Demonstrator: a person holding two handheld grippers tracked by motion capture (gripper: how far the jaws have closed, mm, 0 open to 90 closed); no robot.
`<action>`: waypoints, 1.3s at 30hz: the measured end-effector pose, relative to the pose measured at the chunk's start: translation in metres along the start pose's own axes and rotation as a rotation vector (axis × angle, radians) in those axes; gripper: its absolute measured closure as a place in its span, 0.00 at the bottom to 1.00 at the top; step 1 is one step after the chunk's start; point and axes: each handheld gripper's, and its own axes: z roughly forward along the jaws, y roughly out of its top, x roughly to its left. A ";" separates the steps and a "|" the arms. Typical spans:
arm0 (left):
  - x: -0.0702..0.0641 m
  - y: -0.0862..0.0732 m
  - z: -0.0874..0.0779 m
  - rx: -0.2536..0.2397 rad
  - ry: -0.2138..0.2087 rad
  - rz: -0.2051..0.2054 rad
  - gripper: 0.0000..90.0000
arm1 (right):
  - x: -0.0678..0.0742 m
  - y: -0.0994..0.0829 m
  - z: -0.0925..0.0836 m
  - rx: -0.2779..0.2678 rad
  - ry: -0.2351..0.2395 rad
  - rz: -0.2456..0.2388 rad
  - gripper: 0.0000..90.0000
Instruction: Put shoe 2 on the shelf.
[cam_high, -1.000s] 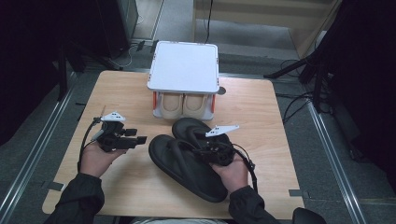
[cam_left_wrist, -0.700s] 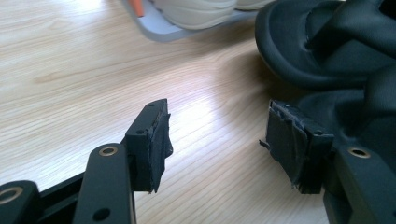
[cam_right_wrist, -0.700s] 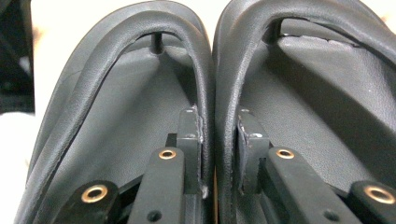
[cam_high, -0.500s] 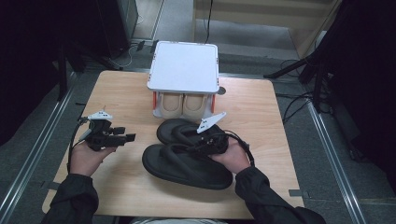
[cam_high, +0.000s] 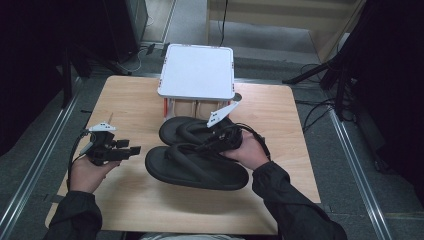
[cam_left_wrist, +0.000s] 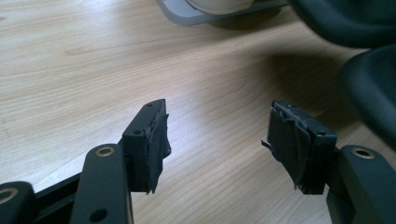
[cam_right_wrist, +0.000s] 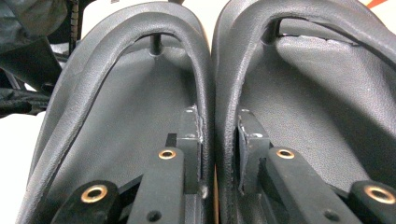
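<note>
Two black flip-flops lie side by side in the middle of the table, the near one (cam_high: 195, 172) crosswise and the far one (cam_high: 181, 128) behind it. My right gripper (cam_high: 209, 145) reaches in from the right and is shut on their two inner straps, pinched together. In the right gripper view the jaws (cam_right_wrist: 218, 130) press the strap of the left flip-flop (cam_right_wrist: 116, 107) against that of the right flip-flop (cam_right_wrist: 317, 93). My left gripper (cam_high: 131, 149) is held over the table's left side, open and empty (cam_left_wrist: 217, 135), with a flip-flop's edge (cam_left_wrist: 373, 88) off to its right.
A white-lidded box (cam_high: 197, 70) with red corners stands at the back centre of the wooden table (cam_high: 280, 115), just behind the flip-flops; its base (cam_left_wrist: 210, 11) appears in the left gripper view. Bare wood lies at the front and far right. Cables and stands surround the table.
My right hand has shifted left and up with the straps, swinging the flip-flops from a diagonal to lie crosswise. My left gripper has drifted a little to the left, still open.
</note>
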 end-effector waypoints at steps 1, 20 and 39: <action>0.000 -0.001 0.000 0.004 0.000 -0.006 0.43 | 0.000 0.003 -0.002 0.004 -0.003 0.003 0.85; 0.000 -0.005 -0.001 0.006 -0.012 -0.028 0.42 | 0.003 0.063 -0.047 0.000 -0.006 -0.004 0.85; -0.006 0.000 0.007 0.008 -0.033 -0.004 0.43 | -0.069 0.108 -0.064 -0.098 -0.363 0.343 0.85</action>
